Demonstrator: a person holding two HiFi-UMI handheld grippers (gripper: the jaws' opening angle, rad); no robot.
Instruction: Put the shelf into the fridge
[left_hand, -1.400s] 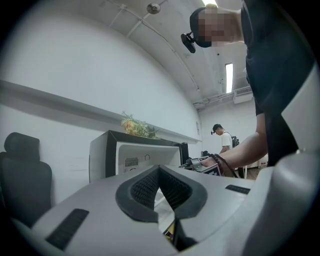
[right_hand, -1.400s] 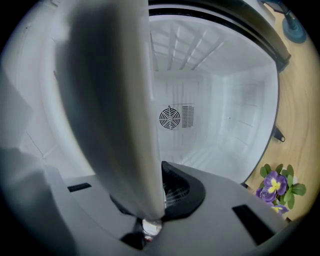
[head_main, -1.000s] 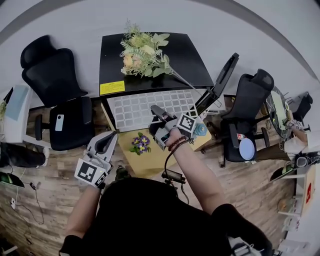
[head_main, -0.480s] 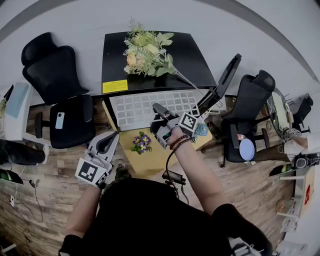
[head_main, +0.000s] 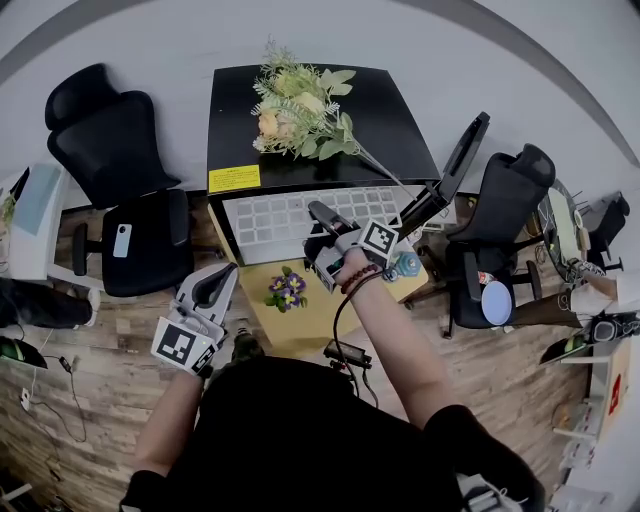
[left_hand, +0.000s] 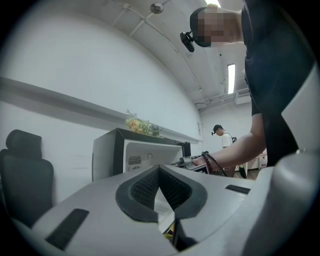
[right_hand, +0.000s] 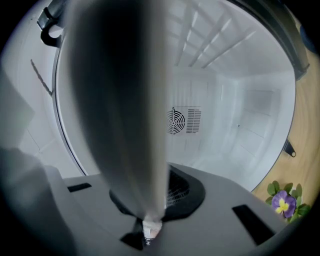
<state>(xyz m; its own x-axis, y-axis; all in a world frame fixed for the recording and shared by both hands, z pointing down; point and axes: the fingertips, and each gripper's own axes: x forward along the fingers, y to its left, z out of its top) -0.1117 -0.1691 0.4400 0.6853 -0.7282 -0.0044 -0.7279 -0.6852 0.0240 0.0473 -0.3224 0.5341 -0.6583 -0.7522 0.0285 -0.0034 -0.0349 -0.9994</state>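
Wood-plank floor (head_main: 90, 400) | right gripper (head_main: 320, 215) fingers pinch shelf (head_main: 270, 215) at fridge (head_main: 385, 130) mouth | left gripper (head_main: 212, 283) fingers seemingly pressed together

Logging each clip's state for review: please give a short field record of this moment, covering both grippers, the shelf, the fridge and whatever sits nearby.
right gripper: shut on the edge of the white grid-patterned shelf
left gripper: shut, empty, held low, apart from the shelf
shelf: lying flat, most of it showing in front of the black mini fridge
fridge door: open, swung to the right
fridge top: pale flower bouquet
nearby: small purple flowers on a yellow wooden table
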